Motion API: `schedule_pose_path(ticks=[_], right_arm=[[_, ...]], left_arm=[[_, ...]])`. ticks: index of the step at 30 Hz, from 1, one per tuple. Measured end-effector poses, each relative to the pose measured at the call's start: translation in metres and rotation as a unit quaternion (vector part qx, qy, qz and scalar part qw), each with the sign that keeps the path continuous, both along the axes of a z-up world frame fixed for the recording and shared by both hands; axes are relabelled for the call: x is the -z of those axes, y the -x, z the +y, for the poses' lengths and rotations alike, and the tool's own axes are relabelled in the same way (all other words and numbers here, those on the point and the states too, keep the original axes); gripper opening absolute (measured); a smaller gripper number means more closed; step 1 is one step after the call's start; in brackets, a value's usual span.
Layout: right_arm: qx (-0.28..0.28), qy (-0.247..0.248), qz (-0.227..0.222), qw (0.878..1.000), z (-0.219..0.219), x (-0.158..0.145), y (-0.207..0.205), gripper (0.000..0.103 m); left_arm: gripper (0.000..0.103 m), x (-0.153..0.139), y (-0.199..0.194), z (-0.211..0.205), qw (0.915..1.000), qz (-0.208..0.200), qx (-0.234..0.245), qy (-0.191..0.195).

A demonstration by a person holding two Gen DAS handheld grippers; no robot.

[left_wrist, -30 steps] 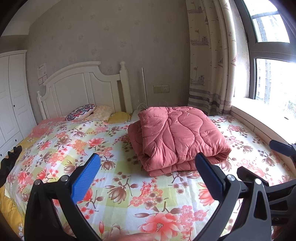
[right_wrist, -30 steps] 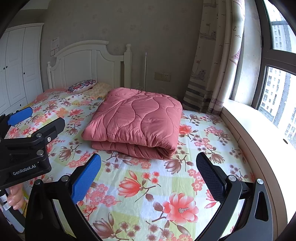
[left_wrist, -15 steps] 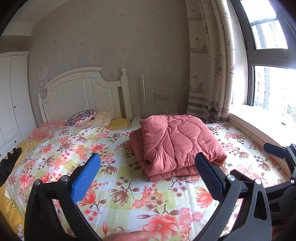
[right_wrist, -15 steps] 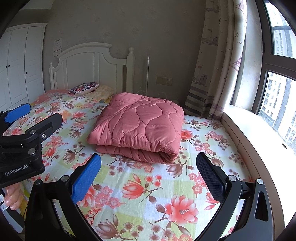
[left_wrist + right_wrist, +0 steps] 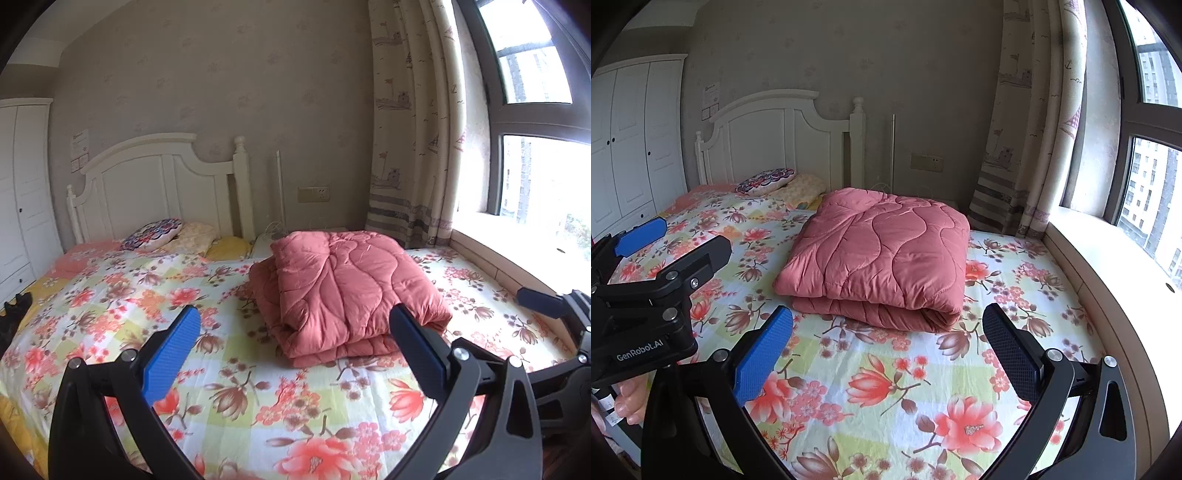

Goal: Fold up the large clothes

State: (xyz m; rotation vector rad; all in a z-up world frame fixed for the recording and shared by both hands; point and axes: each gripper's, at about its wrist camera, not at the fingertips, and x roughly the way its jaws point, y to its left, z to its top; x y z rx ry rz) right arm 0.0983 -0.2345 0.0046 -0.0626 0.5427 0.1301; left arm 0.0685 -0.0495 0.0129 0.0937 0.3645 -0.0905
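Observation:
A pink quilted comforter (image 5: 343, 291) (image 5: 882, 254) lies folded into a thick rectangle on the flowered bed sheet (image 5: 236, 391) (image 5: 886, 387). My left gripper (image 5: 295, 343) hovers open in front of it, above the sheet, with nothing between its blue pads. My right gripper (image 5: 886, 343) is also open and empty, short of the comforter's near fold. The left gripper shows at the left edge of the right wrist view (image 5: 646, 295), with a hand (image 5: 629, 400) under it. The right gripper's tip pokes in at the right of the left wrist view (image 5: 543, 306).
A white headboard (image 5: 772, 140) with pillows (image 5: 768, 181) stands at the far end. A curtain (image 5: 1027, 147), a window and a wide sill (image 5: 1108, 266) run along the right side. A white wardrobe (image 5: 631, 136) is at the left. A dark item (image 5: 13, 314) lies at the bed's left edge.
Both grippers have drawn back and risen a little from the comforter, which now looks smaller and farther away. It has stayed folded in place. Both grippers stayed open.

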Motion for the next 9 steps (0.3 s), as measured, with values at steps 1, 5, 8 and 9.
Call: schedule_pose_path(ticks=[1, 5, 8, 9], right_arm=[[0.001, -0.004, 0.002, 1.0, -0.002, 0.002, -0.004, 0.099], [0.01, -0.025, 0.024, 0.999, -0.016, 0.013, -0.028, 0.099], [0.041, -0.04, 0.043, 0.997, -0.056, 0.018, -0.05, 0.099], [0.057, -0.047, 0.051, 0.996, -0.076, 0.018, -0.057, 0.099]], left_arm=[[0.101, 0.002, -0.004, 0.0, 1.0, -0.002, -0.003, -0.001], [0.101, 0.01, -0.047, 0.017, 0.9991, 0.041, 0.01, -0.004], [0.101, 0.016, -0.089, 0.063, 0.9967, 0.078, -0.012, 0.018], [0.101, 0.019, -0.112, 0.095, 0.9941, 0.098, -0.032, 0.032]])
